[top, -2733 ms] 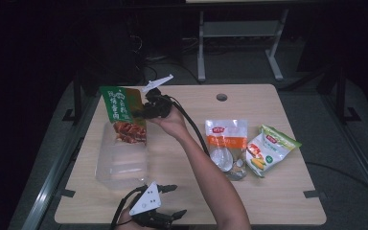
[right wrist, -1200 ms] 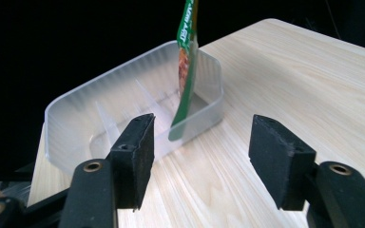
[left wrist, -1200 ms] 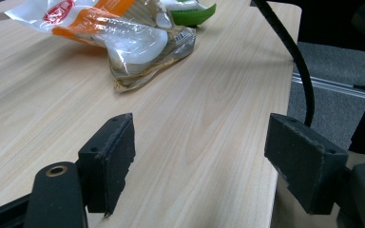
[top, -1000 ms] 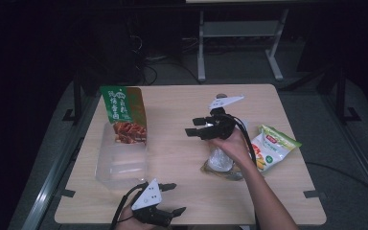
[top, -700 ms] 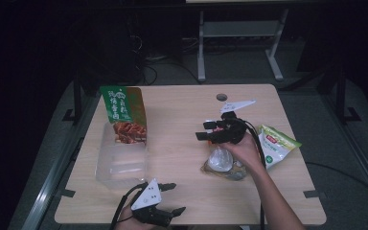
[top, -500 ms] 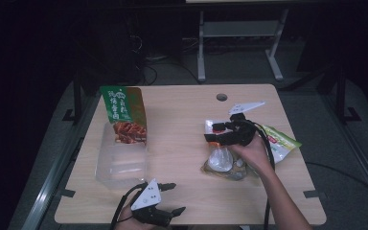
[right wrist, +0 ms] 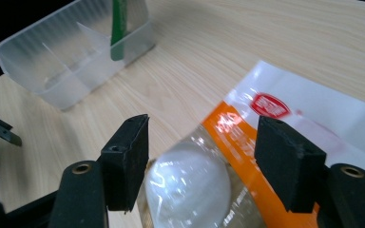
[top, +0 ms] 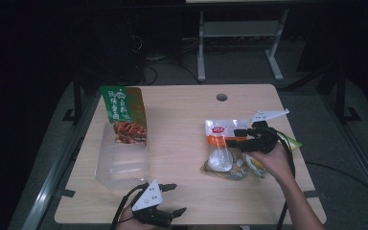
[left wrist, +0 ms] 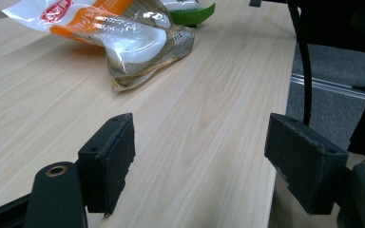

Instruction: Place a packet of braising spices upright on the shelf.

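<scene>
our right gripper [top: 238, 137] hangs over the orange-and-white snack bag [top: 223, 148], jaws spread wide with nothing between them; in the right gripper view the two black pads [right wrist: 128, 159] straddle the bag's clear window [right wrist: 190, 190] from above, and we cannot tell whether they touch the film. our right hand [top: 272, 160] sits just to the right of that bag. our left gripper [top: 170, 199] rests low at the near edge of the table [top: 182, 120], well to the near left of the bag, its jaws also spread apart and holding nothing; in the left gripper view bare wood shows between its pads [left wrist: 111, 156], with the bag lying farther off ahead of them. the orange-and-white snack bag itself lies flat on the right half of the table, its red logo end pointing away from us and its clear, rounded window toward us. touching the bag's right side, partly under our right hand, a green-and-yellow snack bag [top: 292, 143] peeks out. well to the left of the orange bag stands a clear plastic bin [top: 122, 163] with dividers, and a green pouch [top: 123, 115] with reddish food printed on it leans upright in the bin's far end. a round cable hole [top: 222, 97] lies in the tabletop beyond the orange bag.
</scene>
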Motion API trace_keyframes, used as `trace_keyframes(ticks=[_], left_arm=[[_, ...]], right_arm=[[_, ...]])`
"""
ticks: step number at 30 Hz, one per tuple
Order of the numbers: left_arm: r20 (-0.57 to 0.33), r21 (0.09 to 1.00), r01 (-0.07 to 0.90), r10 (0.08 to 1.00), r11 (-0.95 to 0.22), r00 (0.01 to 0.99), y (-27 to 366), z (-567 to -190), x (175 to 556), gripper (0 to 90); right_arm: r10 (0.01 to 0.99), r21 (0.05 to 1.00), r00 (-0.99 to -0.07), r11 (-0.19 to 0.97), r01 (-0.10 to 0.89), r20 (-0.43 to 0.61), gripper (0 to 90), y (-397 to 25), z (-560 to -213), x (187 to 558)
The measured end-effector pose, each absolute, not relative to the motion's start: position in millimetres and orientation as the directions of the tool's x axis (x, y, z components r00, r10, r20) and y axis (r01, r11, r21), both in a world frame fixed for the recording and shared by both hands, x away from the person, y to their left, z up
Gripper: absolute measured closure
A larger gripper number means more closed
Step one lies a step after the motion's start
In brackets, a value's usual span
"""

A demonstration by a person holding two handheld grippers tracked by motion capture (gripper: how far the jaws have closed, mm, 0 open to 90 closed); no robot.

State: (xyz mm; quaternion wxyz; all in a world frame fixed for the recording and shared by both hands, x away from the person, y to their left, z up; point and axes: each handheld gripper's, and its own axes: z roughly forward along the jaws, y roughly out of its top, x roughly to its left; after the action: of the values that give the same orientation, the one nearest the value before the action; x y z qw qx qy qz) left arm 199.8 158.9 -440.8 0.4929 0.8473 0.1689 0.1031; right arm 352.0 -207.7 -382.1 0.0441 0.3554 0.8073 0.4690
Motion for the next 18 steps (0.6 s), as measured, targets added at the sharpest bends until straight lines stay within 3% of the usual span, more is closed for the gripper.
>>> trace_keyframes(ticks=[18], left_arm=[[0.009,0.871,0.184,0.389,-0.456,0.921,158.5,-441.3,199.6,25.2]], right_arm=[[0.686,0.76,-0.677,0.284,0.585,0.265,34.8,-244.1,-401.0,346.1]])
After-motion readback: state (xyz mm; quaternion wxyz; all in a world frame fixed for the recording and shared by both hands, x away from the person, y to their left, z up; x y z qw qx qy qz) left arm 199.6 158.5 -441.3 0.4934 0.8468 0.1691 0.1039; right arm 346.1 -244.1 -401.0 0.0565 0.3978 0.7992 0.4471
